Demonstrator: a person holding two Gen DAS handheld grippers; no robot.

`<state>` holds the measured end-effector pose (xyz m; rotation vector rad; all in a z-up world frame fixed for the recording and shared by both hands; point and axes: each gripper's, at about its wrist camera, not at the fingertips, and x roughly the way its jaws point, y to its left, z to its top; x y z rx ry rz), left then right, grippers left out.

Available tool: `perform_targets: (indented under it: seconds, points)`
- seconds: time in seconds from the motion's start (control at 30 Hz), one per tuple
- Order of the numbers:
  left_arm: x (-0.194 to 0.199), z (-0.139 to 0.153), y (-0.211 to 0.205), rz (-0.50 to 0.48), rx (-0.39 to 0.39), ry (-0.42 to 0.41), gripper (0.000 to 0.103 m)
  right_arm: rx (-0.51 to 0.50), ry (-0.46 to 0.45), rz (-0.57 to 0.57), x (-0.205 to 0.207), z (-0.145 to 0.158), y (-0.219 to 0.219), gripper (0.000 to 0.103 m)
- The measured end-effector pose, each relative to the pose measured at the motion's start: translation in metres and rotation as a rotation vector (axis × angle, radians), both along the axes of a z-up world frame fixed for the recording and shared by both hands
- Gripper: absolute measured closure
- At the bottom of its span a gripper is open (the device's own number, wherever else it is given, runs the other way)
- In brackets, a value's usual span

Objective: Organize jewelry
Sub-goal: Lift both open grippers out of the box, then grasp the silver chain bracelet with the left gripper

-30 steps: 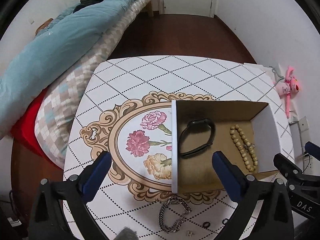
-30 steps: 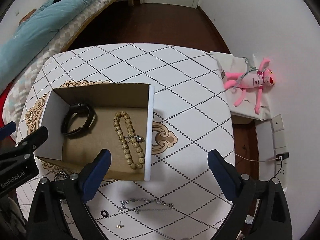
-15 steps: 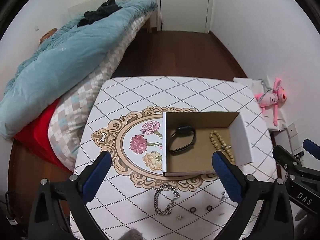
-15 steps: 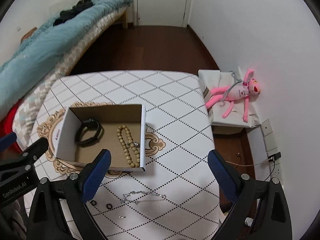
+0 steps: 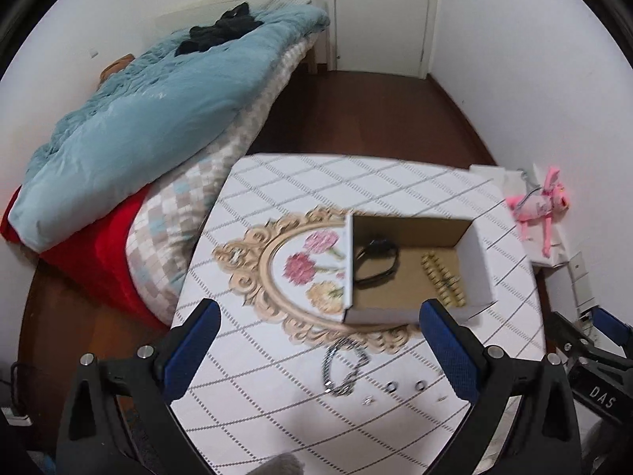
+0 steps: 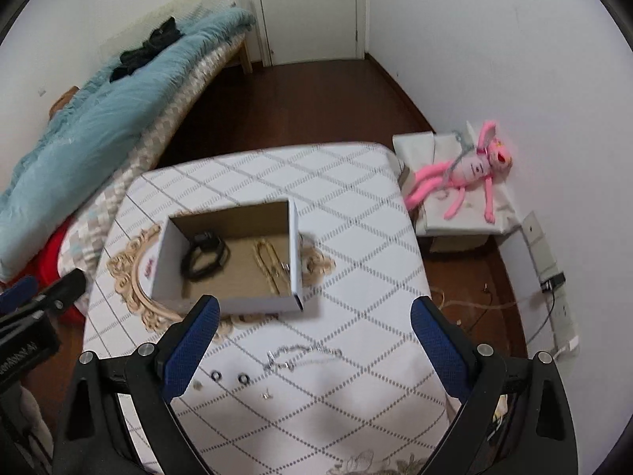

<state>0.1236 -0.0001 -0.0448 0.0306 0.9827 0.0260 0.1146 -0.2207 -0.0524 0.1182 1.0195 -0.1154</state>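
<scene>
An open cardboard box stands on the white patterned table. It holds a black band and a beaded bracelet. On the table in front of the box lie a silver chain bracelet, two small dark rings, a thin silver chain and tiny studs. My left gripper and right gripper are both open and empty, held high above the table's near edge.
A bed with a teal duvet stands left of the table. A pink plush toy lies on a low white stand at the right. A wall socket with cables is at the right. A door is at the back.
Both grippers have risen and pulled back from the box, so the table looks smaller and the loose jewelry in front of the box shows. Both stay open.
</scene>
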Motion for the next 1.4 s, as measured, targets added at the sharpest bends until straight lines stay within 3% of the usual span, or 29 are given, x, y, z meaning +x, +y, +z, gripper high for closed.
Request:
perform_targets:
  seconds: [0.23,0.37,0.5,0.67,0.9,1.03,1.13,1.2,1.33,1.4]
  points:
    - [-0.007,-0.069,0.022,0.040,0.024,0.137,0.001,0.042,0.120,-0.039,-0.013,-0.060,-0.013,0.005]
    - [-0.003,-0.110,0.029,0.034,-0.024,0.232,0.001,0.081,0.174,-0.078,-0.019,-0.095,-0.027,0.007]
    - [-0.003,-0.132,0.024,0.003,-0.037,0.272,0.006,0.097,0.208,-0.107,-0.021,-0.118,-0.037,0.012]
    - [-0.017,-0.139,0.011,-0.077,-0.051,0.263,0.006,0.105,0.229,-0.134,-0.021,-0.133,-0.047,0.012]
    - [-0.014,-0.154,-0.014,-0.172,-0.015,0.291,0.046,0.110,0.238,-0.137,-0.017,-0.142,-0.050,0.016]
    - [-0.010,-0.154,-0.022,-0.211,-0.003,0.284,0.053,0.110,0.240,-0.138,-0.014,-0.144,-0.050,0.017]
    - [-0.008,-0.152,-0.030,-0.251,0.002,0.274,0.068,0.118,0.244,-0.141,-0.013,-0.146,-0.050,0.017]
    - [-0.006,-0.150,-0.036,-0.273,0.004,0.269,0.093,0.128,0.243,-0.140,-0.013,-0.148,-0.049,0.017]
    - [-0.001,-0.149,-0.036,-0.275,-0.014,0.274,0.095,0.137,0.229,-0.144,-0.011,-0.151,-0.048,0.017]
    - [0.000,-0.148,-0.032,-0.264,-0.034,0.272,0.097,0.135,0.224,-0.145,-0.007,-0.153,-0.046,0.023]
